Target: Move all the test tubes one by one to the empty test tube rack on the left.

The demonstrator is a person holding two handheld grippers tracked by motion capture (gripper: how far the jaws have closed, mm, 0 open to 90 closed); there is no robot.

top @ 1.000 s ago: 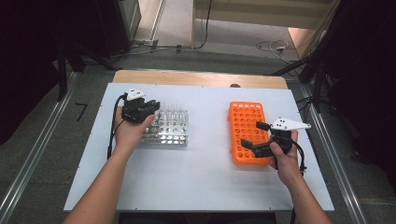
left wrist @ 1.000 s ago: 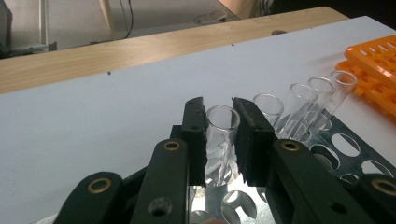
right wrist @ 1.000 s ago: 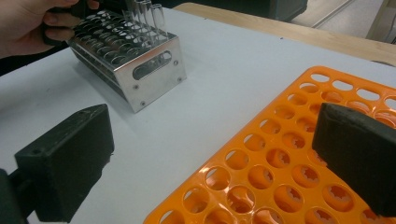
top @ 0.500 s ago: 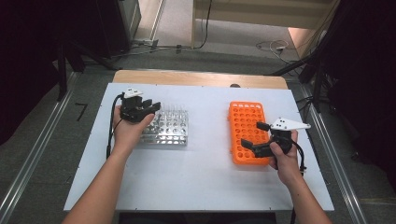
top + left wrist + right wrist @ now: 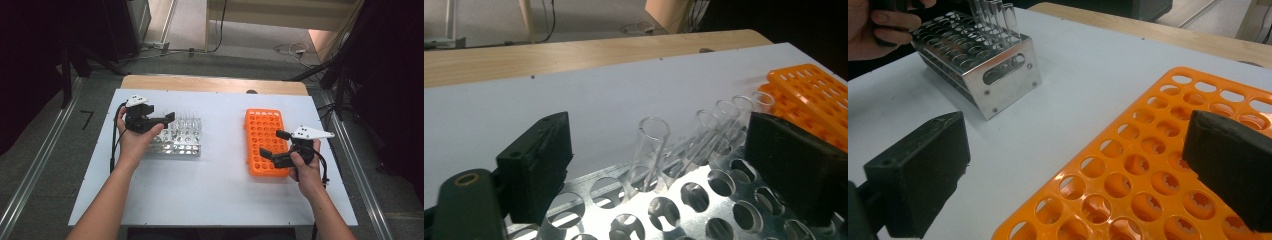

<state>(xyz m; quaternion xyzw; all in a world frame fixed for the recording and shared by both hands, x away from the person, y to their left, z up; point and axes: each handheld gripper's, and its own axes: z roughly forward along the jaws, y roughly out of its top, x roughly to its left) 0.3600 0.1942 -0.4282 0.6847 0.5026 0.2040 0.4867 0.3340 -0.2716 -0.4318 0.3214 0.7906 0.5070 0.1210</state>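
My left gripper (image 5: 166,120) hovers over the left end of a metal tube rack (image 5: 182,145). Its jaws have just been opening and now stand wide. In the left gripper view (image 5: 659,172) a clear glass tube (image 5: 650,150) stands upright in a rack hole between the pads, touching neither. More glass tubes (image 5: 729,117) line the rack's far row. My right gripper (image 5: 272,143) is open over the near left corner of an orange tube rack (image 5: 262,127). Nothing sits between its pads (image 5: 1073,165), and the holes of the orange rack (image 5: 1158,170) are empty.
Both racks sit on a white tabletop (image 5: 220,185) with a wooden strip (image 5: 210,84) along its far edge. Cables trail from each gripper. Metal rails run along the floor on both sides of the table.
The left gripper's jaws have spread apart over the metal rack, and that hand has barely shifted. The right hand and its gripper have stayed put.
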